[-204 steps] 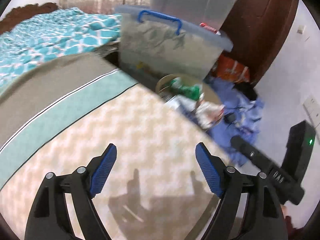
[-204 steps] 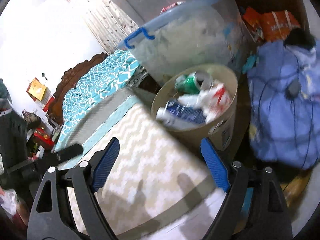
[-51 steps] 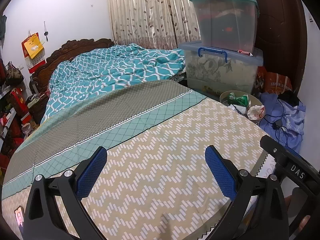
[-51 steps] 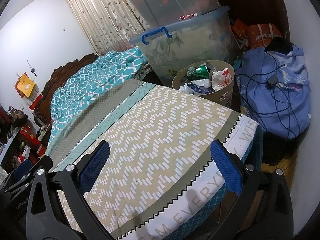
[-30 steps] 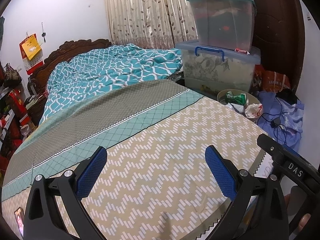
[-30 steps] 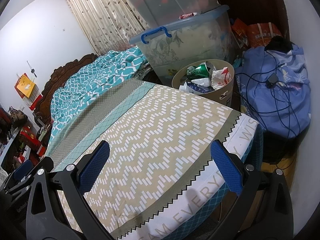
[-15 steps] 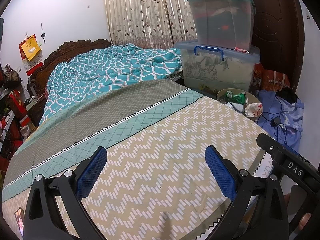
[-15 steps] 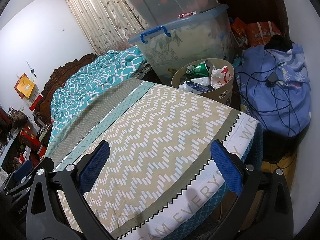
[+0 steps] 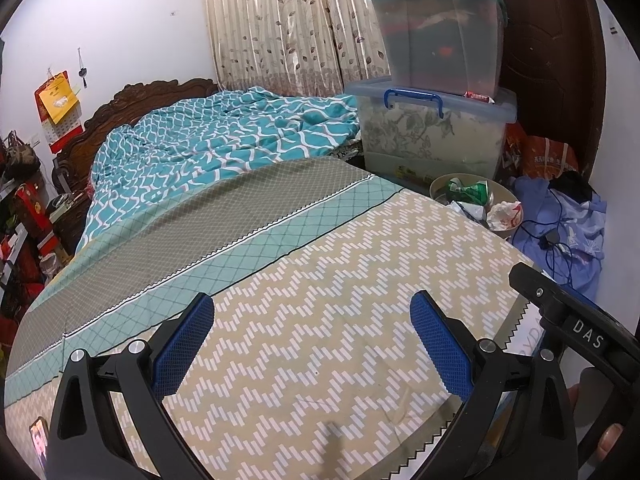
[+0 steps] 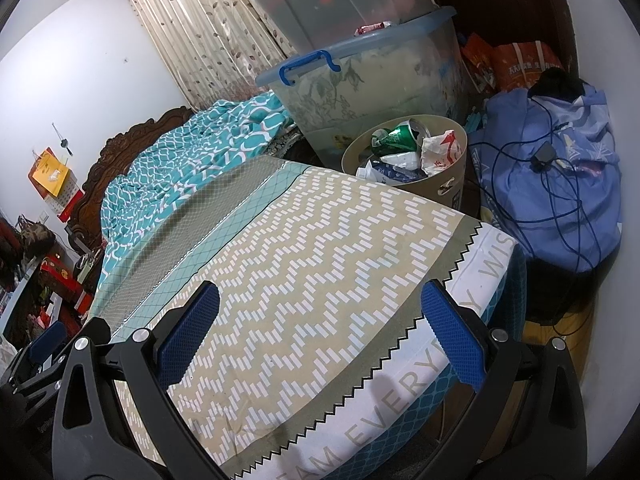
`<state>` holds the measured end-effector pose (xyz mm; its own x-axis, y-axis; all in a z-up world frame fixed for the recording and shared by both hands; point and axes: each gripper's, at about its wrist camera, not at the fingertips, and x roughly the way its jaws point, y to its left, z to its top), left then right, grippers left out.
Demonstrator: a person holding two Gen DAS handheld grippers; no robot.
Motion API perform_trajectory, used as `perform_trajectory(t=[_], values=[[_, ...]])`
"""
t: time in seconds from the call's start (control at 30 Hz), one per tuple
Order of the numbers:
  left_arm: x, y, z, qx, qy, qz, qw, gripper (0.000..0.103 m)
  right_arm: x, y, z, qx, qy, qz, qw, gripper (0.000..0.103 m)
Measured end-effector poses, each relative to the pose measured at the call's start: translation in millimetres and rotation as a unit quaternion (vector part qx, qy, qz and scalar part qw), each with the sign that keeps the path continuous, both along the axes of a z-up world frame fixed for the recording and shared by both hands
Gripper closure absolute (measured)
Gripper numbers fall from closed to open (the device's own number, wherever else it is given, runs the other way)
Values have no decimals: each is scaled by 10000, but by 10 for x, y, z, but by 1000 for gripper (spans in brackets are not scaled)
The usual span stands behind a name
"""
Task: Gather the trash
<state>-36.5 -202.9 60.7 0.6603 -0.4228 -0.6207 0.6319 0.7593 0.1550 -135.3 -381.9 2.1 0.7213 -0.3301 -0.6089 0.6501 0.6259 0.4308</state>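
Note:
A round beige trash bin (image 10: 452, 184) stands on the floor beside the bed's far corner, holding a green can (image 10: 394, 136), crumpled white wrappers (image 10: 440, 154) and a blue carton. The same bin (image 9: 440, 182) shows at right in the left wrist view. My left gripper (image 9: 312, 340) hangs open over the zigzag bedspread (image 9: 320, 300) with nothing between its blue pads. Above the bed's near corner my right gripper (image 10: 316, 332) is open and empty too. No loose trash shows on the bedspread.
Two stacked clear storage boxes (image 9: 432, 124) stand behind the bin. A blue cloth heap with cables (image 10: 560, 184) and orange bags (image 10: 516, 64) lie at right by a dark wooden door. A teal quilt (image 9: 208, 152) covers the bed's far half. Clutter lines the left wall.
Over about seven seconds both grippers pulled back from close to the bin to above the bed. In the last second the views barely shift.

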Motion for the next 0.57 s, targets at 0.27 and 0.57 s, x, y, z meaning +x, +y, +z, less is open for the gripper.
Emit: perform_trajectory(t=[0.27,0.57], values=[[-22,-9,-14,22,-4,-130,9999,8,-1,-3,-4,7,3,-6,10000,3],[-22,-21,-3,19,65,-165,9998,8,-23,23,-36,23,4,-16,10000,3]])
